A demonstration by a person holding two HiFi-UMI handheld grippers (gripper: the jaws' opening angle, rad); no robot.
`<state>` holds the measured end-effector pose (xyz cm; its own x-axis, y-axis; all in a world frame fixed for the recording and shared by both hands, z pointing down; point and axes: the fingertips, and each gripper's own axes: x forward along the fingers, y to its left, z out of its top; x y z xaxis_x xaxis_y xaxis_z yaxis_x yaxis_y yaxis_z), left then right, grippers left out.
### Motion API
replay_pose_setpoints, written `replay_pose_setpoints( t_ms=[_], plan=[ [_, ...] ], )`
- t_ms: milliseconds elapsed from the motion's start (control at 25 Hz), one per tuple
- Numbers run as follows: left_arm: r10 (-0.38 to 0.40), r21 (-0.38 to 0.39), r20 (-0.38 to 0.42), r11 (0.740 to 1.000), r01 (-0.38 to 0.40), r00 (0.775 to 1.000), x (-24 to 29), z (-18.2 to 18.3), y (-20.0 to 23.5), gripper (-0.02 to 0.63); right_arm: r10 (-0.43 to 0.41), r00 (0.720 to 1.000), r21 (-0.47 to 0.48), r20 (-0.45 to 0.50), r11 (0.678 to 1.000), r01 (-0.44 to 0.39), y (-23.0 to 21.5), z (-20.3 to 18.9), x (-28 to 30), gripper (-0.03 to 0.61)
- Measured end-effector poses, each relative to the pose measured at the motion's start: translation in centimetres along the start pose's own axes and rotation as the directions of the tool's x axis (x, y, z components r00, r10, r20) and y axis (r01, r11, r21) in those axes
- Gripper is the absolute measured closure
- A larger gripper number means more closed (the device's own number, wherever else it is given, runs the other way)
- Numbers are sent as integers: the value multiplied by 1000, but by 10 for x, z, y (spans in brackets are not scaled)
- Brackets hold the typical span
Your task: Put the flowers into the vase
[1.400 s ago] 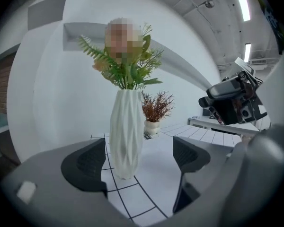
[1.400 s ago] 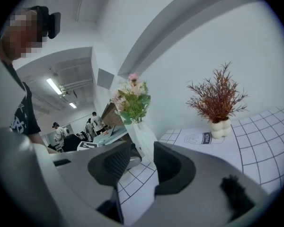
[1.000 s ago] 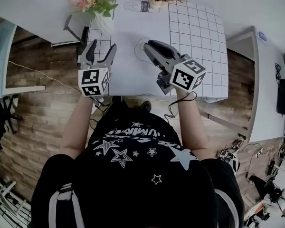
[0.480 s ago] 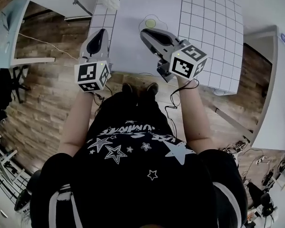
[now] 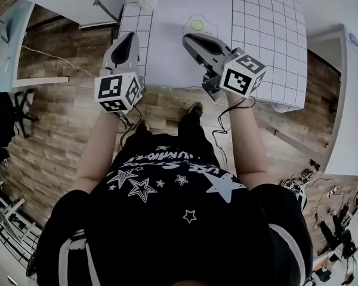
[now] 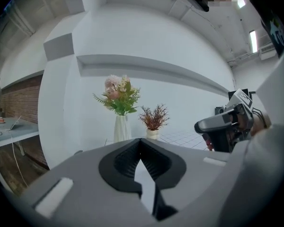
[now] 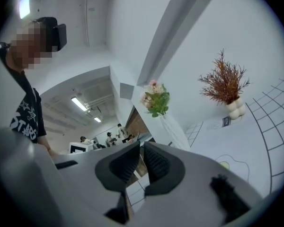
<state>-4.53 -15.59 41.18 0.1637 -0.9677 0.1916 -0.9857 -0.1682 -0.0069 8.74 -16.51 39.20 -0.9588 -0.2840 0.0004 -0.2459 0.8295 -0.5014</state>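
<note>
Meanwhile, pink flowers [image 6: 116, 94] stand in the white vase [image 6: 121, 129] on the tabletop [image 5: 167, 52]. On the person's side of the vase, the left hand-held gripper [image 5: 130, 36] is closed and empty. To the vase's right, the right hand-held gripper [image 5: 187, 38], jaws just closing, keeps a narrow, empty gap.

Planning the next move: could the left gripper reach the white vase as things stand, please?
Probably yes: the left gripper points toward the white vase across bare tabletop, with nothing standing between them; its jaws are shut, though.
</note>
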Motion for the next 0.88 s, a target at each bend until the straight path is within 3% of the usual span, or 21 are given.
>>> replay_pose_setpoints(
  t_ms=[240, 400, 720, 880],
  plan=[
    [-61, -25, -22, 998, 61, 998, -44, -18, 53, 604, -63, 995, 7, 75, 998, 63, 43, -10, 49, 545],
    [-69, -48, 20, 996, 70, 997, -73, -15, 87, 604, -95, 993, -13, 63, 995, 96, 72, -28, 75, 545],
    [-164, -68, 102, 983, 171, 981, -123, -4, 125, 604, -174, 978, -84, 114, 979, 184, 136, -29, 102, 545],
    [-235, -76, 147, 966, 248, 961, -142, 4, 131, 604, -219, 967, -111, 129, 966, 233, 165, -34, 106, 545]
  ],
)
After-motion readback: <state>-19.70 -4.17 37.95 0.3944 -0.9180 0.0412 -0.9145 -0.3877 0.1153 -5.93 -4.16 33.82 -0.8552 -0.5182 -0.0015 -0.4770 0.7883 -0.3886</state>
